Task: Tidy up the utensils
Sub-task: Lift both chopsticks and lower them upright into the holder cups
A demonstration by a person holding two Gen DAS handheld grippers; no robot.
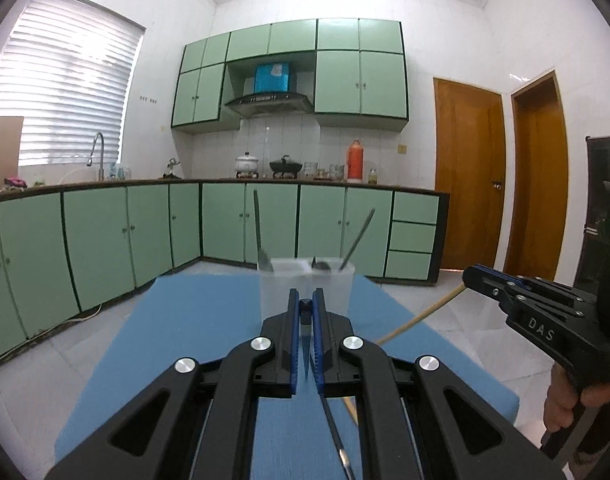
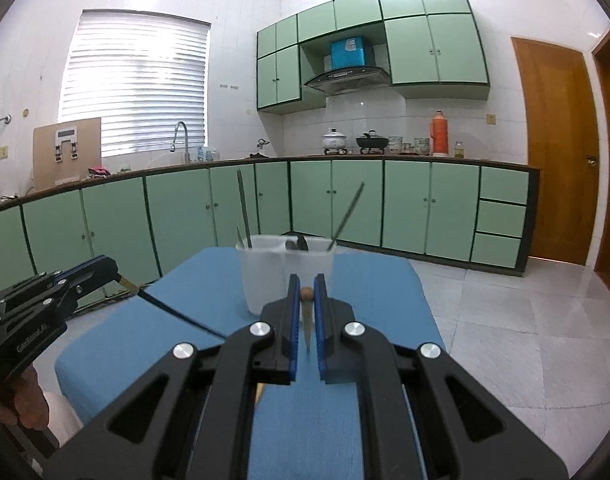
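1. Utensil holder (image 1: 305, 286), a translucent divided cup on the blue table (image 1: 177, 320), stands straight ahead of both grippers, other utensils already upright inside.
2. Left gripper (image 1: 306, 305) is clenched on a dark metal utensil (image 1: 333, 432), its long axis trailing back underneath.
3. Right gripper (image 2: 306, 294) is clamped on a wooden chopstick (image 1: 421, 316), likewise lengthwise; neither looks clearly nearer.

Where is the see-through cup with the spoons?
In both wrist views the translucent cup stands at the blue table's far end, straight ahead of both grippers, before the green cabinets.
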